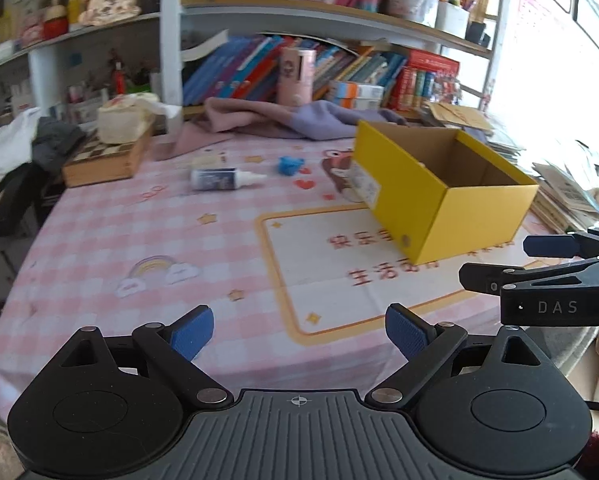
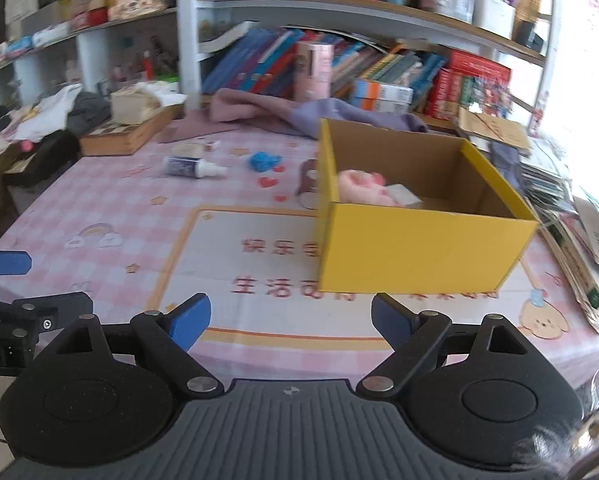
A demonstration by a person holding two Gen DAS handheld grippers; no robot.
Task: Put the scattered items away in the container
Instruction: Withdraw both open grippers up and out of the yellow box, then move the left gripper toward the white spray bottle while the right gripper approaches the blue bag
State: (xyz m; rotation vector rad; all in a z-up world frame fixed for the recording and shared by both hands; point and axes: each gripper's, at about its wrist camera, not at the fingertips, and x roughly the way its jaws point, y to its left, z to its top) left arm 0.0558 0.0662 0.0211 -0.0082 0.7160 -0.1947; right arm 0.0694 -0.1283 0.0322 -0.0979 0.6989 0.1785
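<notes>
The yellow box (image 2: pixel 423 236) stands open toward the right edge of the tabletop (image 2: pixel 111 208), and inside it, against its left wall, lie a pink plush thing (image 2: pixel 359 188) and a small pale packet (image 2: pixel 405 196). Still out on the pink checked cloth, toward the far edge, are a small white bottle (image 1: pixel 225 179) lying on its side with its nozzle pointing right, and just to its right a little blue item (image 1: pixel 289 165) (too blurred to say what it is). Both are well apart from the box.

The left gripper (image 1: pixel 299 334) hangs over the near edge with its blue pads spread wide and nothing between them. The right gripper (image 2: pixel 290 322) is just beside it, nearer the box, its pads likewise wide apart and bare. Neither touches anything. Behind the tabletop, a purple cloth (image 1: pixel 283 118) lies crumpled before crowded bookshelves (image 1: pixel 339 12).
</notes>
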